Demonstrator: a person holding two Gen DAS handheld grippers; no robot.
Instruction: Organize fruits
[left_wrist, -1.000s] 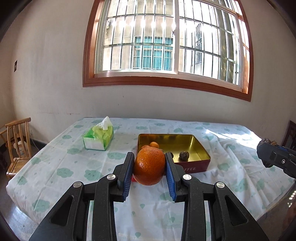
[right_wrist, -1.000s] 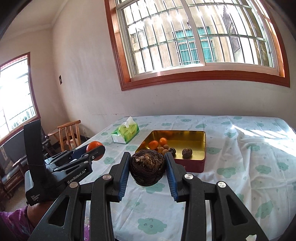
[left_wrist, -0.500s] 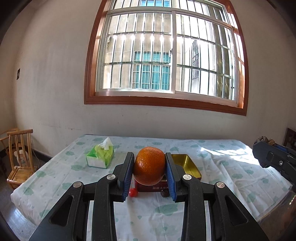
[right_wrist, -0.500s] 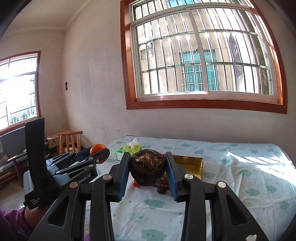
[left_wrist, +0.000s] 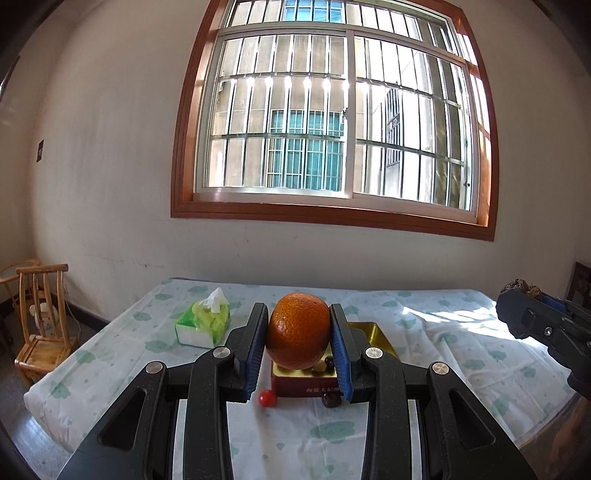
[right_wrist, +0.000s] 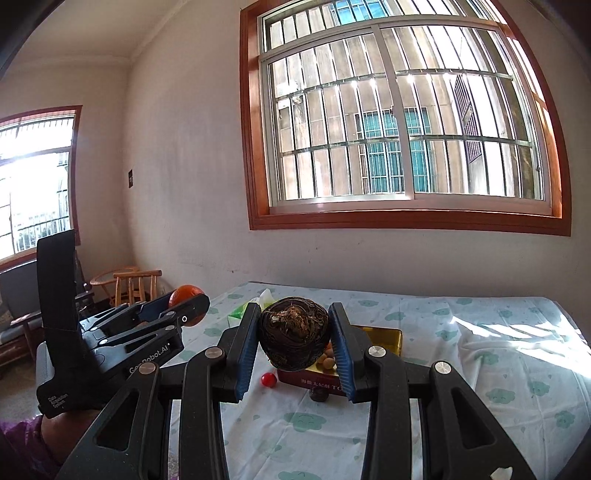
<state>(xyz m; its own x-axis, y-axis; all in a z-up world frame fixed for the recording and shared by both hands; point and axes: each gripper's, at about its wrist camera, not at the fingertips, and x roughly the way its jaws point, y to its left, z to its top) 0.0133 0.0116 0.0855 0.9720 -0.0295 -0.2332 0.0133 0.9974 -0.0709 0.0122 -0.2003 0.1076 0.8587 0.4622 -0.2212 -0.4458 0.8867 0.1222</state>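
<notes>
My left gripper (left_wrist: 298, 345) is shut on an orange (left_wrist: 297, 329), held in the air before the table. Between the blue pads of my right gripper (right_wrist: 294, 341) sits a dark brown wrinkled fruit (right_wrist: 293, 336), gripped the same way. A gold tin with red sides (left_wrist: 373, 334) stands on the table behind both fruits, with several small fruits inside. A small red fruit (left_wrist: 267, 398) and a small dark fruit (left_wrist: 330, 399) lie on the cloth in front of the tin. The right wrist view shows the left gripper (right_wrist: 186, 308) at the left with its orange (right_wrist: 184, 292).
A green tissue box (left_wrist: 202, 325) stands on the table left of the tin. The table (left_wrist: 443, 354) carries a white cloth with green cloud prints. Wooden chairs (left_wrist: 40, 325) stand at the far left by the wall. A barred window fills the wall behind.
Both grippers have risen with their fruits and tilted up, so the tin sits lower and is partly hidden. The small red and dark fruits in front of the tin have come into view.
</notes>
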